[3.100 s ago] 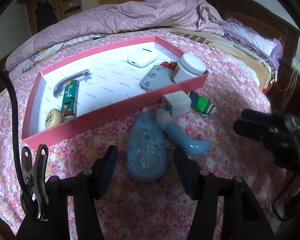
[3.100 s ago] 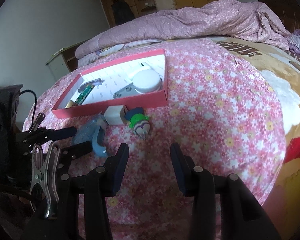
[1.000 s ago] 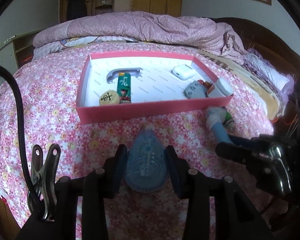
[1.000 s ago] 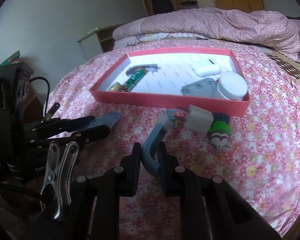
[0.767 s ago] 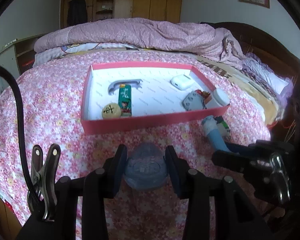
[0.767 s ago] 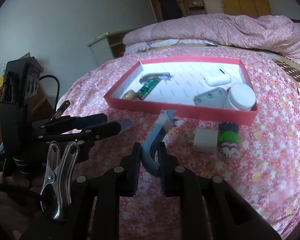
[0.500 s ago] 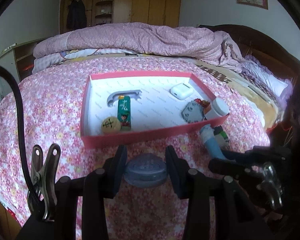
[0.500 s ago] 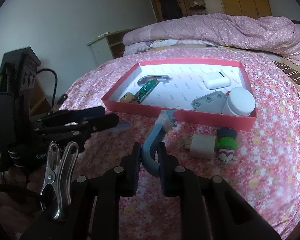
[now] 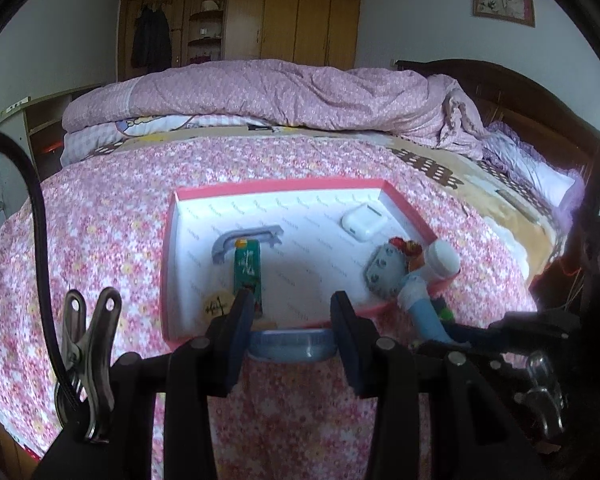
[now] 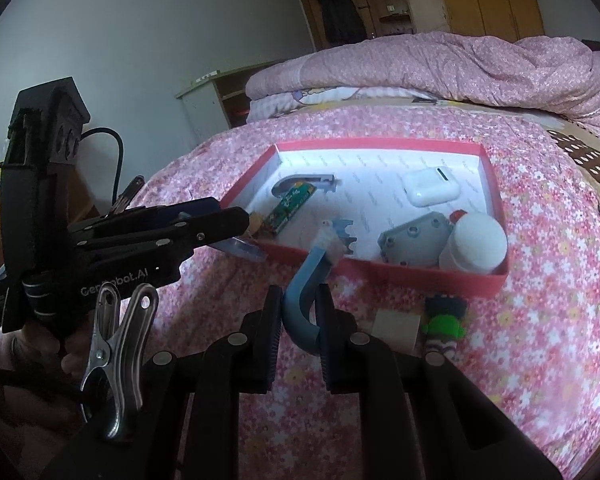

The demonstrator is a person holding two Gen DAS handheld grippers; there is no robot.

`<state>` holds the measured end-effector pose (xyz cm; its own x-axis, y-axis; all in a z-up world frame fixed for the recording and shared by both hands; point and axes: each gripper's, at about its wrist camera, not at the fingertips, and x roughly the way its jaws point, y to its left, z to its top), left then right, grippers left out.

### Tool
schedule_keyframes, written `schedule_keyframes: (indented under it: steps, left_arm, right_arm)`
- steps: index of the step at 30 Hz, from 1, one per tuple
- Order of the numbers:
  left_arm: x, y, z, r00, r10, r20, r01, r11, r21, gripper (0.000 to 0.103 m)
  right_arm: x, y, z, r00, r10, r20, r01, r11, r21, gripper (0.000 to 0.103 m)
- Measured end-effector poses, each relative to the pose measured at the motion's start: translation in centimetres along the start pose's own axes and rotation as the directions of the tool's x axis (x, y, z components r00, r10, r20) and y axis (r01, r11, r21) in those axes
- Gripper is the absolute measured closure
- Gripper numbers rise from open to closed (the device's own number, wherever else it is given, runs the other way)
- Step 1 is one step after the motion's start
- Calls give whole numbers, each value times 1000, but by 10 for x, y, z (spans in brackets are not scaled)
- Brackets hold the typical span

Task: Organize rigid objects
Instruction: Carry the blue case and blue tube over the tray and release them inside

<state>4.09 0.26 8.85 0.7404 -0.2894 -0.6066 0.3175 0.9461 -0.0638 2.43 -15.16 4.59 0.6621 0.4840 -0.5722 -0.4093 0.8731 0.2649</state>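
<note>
My left gripper [image 9: 292, 312] is shut on a translucent blue oval gadget [image 9: 292, 345], held above the near wall of the pink tray [image 9: 168, 240]. It also shows in the right wrist view [image 10: 242, 249]. My right gripper [image 10: 298, 308] is shut on a blue curved-handle tool [image 10: 306, 280], whose white head reaches over the tray's near wall [image 10: 420, 274]. In the left wrist view the tool [image 9: 422, 310] is at the tray's right corner. A white charger cube [image 10: 396, 328] and a green-capped figure [image 10: 444, 326] lie on the bedspread in front of the tray.
The tray holds a grey handle [image 9: 246, 240], a green packet [image 9: 248, 270], a round token [image 9: 216, 306], a white earbud case [image 9: 364, 220], a grey plate [image 9: 384, 272] and a white jar [image 9: 440, 258]. A rumpled quilt [image 9: 300, 96] lies behind; a headboard [image 9: 540, 120] stands right.
Both grippers have risen and moved forward toward the tray with their objects. The blue gadget is now over the tray's near wall, and the blue tool's head reaches over it.
</note>
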Motion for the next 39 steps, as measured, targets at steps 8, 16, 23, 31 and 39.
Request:
schedule_keyframes:
  steps: [8,16,23,31,39]
  left_arm:
    - [4,-1,32,999,13,41,-14,1000,28,61]
    - [33,1,58,998,28,52,-31,998,49,61]
    - [74,10,70,1000,23,-2,-23,1000,21,61]
    - [99,19,79,1000,28,-10,-28,1000,-1,61]
    - [114,20,80,995,99,-14,-99,995,8,48]
  right_arm:
    - [0,-7,21,1000,9,11,-9,1000,11,85]
    - [13,-17,34,1000,3,1,-3,1000,31,85]
    - [33,-29,42,1000,5,-28,-3,999,53,85]
    - [52,-39,46,999,0,-54,4,997,79,85]
    - [60,-40,46,997,-27,-66,32,997,72,85]
